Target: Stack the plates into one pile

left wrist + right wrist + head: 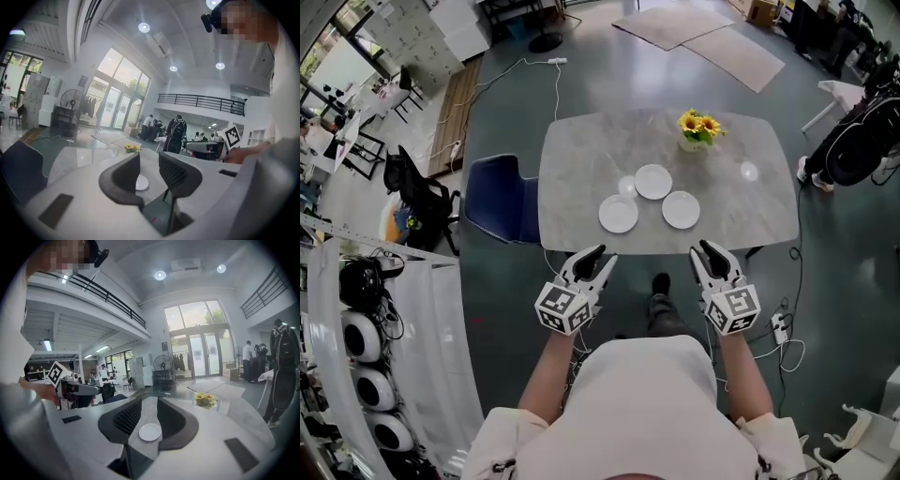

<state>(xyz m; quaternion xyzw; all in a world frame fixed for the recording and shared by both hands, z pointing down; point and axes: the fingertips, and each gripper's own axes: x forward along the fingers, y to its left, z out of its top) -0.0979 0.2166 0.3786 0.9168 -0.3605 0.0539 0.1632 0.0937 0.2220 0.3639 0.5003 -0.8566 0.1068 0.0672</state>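
Approach stage, seemingly; nothing stacked. On the table [581, 159], lying apart: far plate [653, 182] at 12 o'clock, left plate [619, 214] at 8, right plate [681, 209] at 4. At 6, left gripper [598, 257] and right gripper [701, 251], jaws open, empty. Next, likely: reach in, grip a rim.

Beyond the left tongs [148, 161], a plate [142, 183] shows only as a sliver in the left gripper view, the rest hidden behind one jaw. Farther past them, the flowers [132, 148] are too small to tell their holder. Ahead and left of those tongs, the counter [750, 206] covers part of a blue chair [499, 208].
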